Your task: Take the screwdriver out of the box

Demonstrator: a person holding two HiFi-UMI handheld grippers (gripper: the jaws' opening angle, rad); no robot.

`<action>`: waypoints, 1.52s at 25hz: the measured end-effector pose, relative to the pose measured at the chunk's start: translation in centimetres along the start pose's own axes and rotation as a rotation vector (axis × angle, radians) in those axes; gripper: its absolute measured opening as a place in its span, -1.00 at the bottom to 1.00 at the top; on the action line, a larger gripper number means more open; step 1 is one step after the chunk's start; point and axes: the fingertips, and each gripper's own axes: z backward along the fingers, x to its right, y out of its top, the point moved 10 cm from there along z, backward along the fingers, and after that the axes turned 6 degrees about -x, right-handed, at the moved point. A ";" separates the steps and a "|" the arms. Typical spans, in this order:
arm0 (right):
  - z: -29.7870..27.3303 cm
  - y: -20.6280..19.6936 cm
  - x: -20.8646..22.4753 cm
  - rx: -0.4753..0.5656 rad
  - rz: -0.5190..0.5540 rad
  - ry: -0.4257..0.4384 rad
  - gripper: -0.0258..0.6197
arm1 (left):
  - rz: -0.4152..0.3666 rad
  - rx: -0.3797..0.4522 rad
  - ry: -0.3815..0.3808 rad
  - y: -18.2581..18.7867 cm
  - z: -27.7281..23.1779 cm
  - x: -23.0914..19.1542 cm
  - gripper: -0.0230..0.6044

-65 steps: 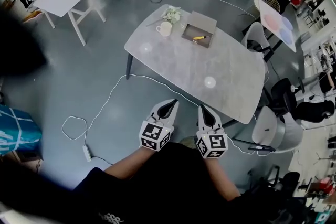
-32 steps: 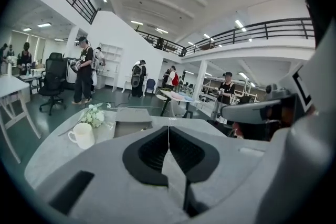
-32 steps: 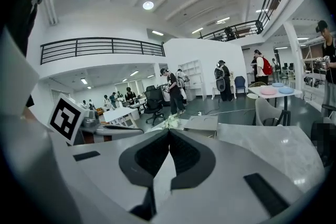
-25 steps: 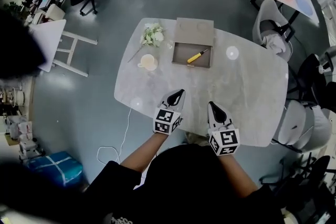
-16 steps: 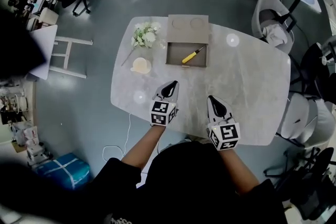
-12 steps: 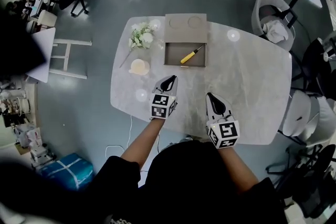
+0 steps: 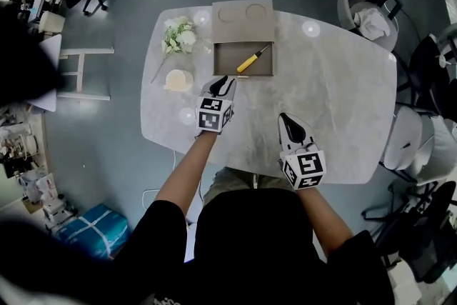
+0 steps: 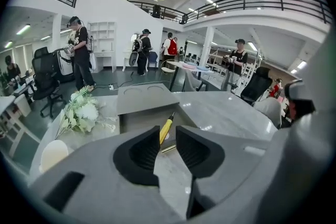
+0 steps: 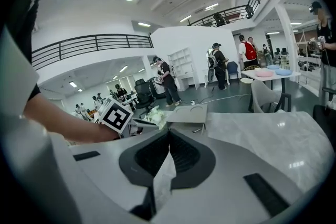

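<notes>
A yellow-handled screwdriver (image 7: 251,59) lies slantwise in the open grey box (image 7: 220,59) at the far side of the table; the box lid (image 7: 243,13) is folded back. My left gripper (image 7: 222,84) hovers just short of the box's near edge. Its jaws are opening with nothing between them. In the left gripper view the screwdriver (image 8: 166,127) shows beyond the gap of the left gripper (image 8: 168,147), inside the box (image 8: 137,117). My right gripper (image 7: 288,121) hangs over the near middle of the table, jaws shut and empty, as the right gripper (image 9: 168,140) view confirms.
A cream cup (image 7: 176,80) and a bunch of white flowers (image 7: 178,36) stand left of the box on the grey table (image 7: 335,96). Chairs (image 7: 410,146) line the table's right side. People stand on the floor beyond the table (image 8: 81,55).
Both grippers have come forward over the table toward the box, the left one farther, up to the box's near edge. The box and screwdriver have not moved.
</notes>
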 end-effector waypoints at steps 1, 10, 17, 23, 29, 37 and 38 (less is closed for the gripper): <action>0.2 0.0 -0.1 0.000 0.011 -0.007 -0.88 | -0.001 -0.009 -0.005 -0.2 -0.3 -0.1 -0.60; 1.9 0.2 0.4 0.058 -0.061 0.001 -0.88 | -0.036 -0.061 -0.054 0.8 -4.2 -1.1 -0.52; 1.2 -0.8 3.0 -0.014 -0.023 -0.014 -0.88 | -0.033 -0.147 -0.078 1.7 -8.4 -1.6 -0.41; 2.0 -1.6 5.5 -0.005 -0.035 0.013 -0.88 | -0.044 -0.224 -0.114 1.6 -12.0 -0.6 -0.39; 1.8 -2.5 7.4 -0.029 -0.062 0.000 -0.88 | -0.227 -0.325 -0.103 2.0 -15.0 0.2 -0.38; 1.7 -2.5 8.3 -0.021 -0.078 -0.020 -0.88 | -0.395 -0.405 -0.101 1.5 -17.7 0.1 -0.39; 1.8 -2.6 8.3 -0.021 -0.079 -0.025 -0.88 | -0.403 -0.407 -0.102 1.4 -17.8 0.1 -0.39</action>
